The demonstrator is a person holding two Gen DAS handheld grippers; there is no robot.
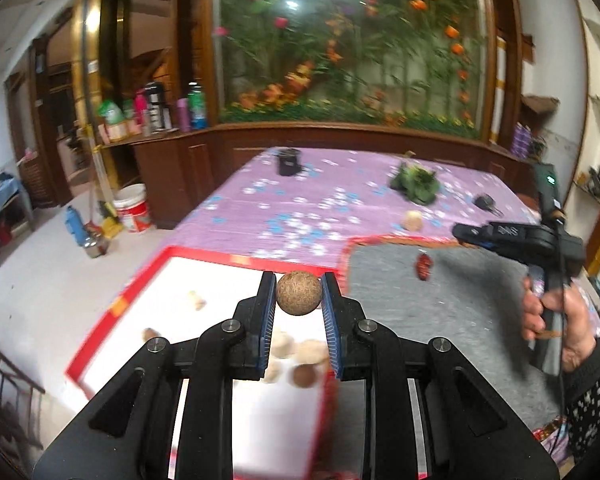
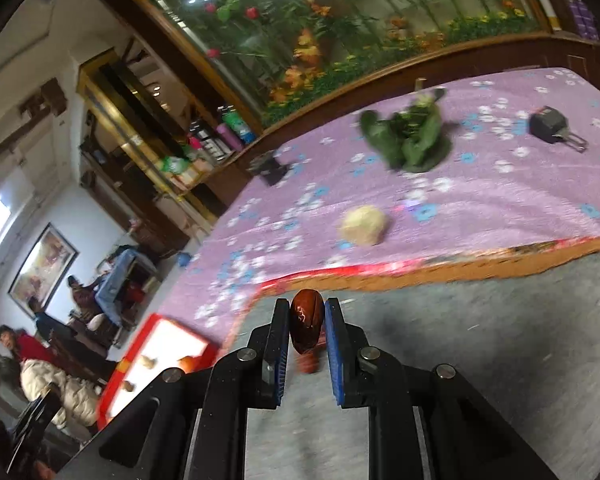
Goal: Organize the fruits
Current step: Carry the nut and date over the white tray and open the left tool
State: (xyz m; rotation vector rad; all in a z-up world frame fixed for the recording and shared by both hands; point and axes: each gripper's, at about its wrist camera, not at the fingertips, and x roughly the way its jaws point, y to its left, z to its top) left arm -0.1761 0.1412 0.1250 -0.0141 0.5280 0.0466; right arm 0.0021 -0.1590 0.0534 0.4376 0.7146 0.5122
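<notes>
left wrist: left gripper (image 1: 299, 294) clamped on a brown round fruit (image 1: 299, 293), above the red-rimmed white tray (image 1: 204, 276) holding several pale fruits (image 1: 282, 346) | right wrist: right gripper (image 2: 307, 322) clamped on a dark red date (image 2: 307, 320), over the grey mat (image 2: 480, 360) right of that tray (image 2: 172, 344); few small fruits inside

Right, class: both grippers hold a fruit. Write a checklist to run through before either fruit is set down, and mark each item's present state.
1. Left gripper shut on the round brown fruit: ok.
2. Right gripper shut on the dark red date: ok.
3. White tray below the left gripper: ok.
4. Bare space in the white tray: ok.
5. Grey mat under the right gripper: ok.
6. Which place suits the date: cannot tell.
</notes>
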